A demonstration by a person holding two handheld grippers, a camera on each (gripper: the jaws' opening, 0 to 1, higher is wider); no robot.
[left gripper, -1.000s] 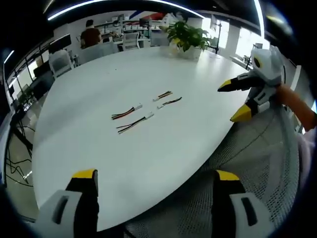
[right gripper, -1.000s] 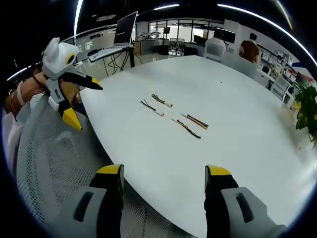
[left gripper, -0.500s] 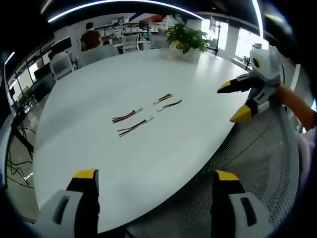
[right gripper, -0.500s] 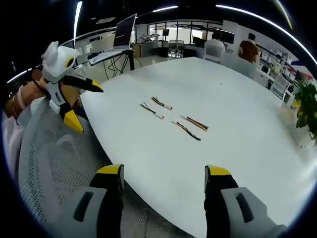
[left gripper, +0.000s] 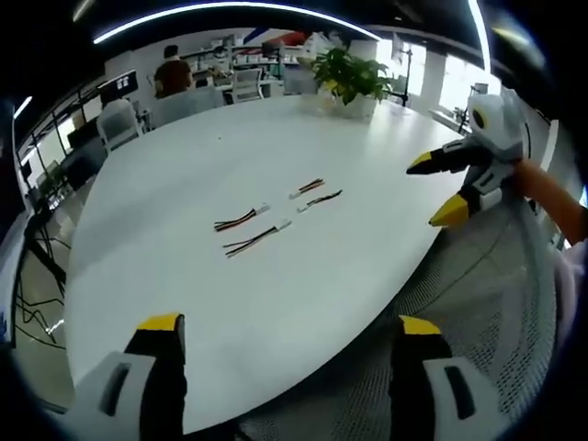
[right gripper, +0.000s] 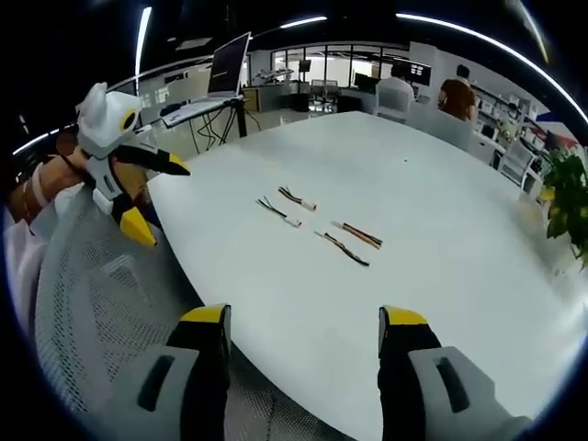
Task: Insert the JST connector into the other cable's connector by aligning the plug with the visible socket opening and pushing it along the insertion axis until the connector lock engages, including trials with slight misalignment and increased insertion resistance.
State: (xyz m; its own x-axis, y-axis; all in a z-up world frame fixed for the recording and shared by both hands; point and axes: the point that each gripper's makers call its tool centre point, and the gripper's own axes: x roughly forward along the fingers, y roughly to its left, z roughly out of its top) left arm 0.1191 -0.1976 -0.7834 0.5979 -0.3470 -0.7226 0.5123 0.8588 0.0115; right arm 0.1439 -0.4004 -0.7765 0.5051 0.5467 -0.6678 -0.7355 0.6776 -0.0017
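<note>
Several short cables with white JST connectors lie loose in the middle of the white table (left gripper: 184, 303): one pair (left gripper: 246, 231) to the left, another pair (left gripper: 313, 192) to the right. In the right gripper view the same cables show as a pair (right gripper: 284, 204) and a pair (right gripper: 351, 242). My left gripper (left gripper: 289, 326) hangs open at the near table edge with nothing in it, well short of the cables. My right gripper (right gripper: 304, 317) is open too, holding nothing. Each shows in the other's view, open above the table edge: the right gripper (left gripper: 432, 188), the left gripper (right gripper: 158, 197).
A grey mesh chair back (left gripper: 478, 303) lies below the near table edge (right gripper: 101, 303). A potted plant (left gripper: 349, 72) stands at the far side of the table. A laptop on a stand (right gripper: 230, 60), office chairs and a seated person (left gripper: 170, 72) are beyond.
Both views have shifted slightly, so the cables sit a touch farther off. The cables have not moved on the table, and both grippers stay open.
</note>
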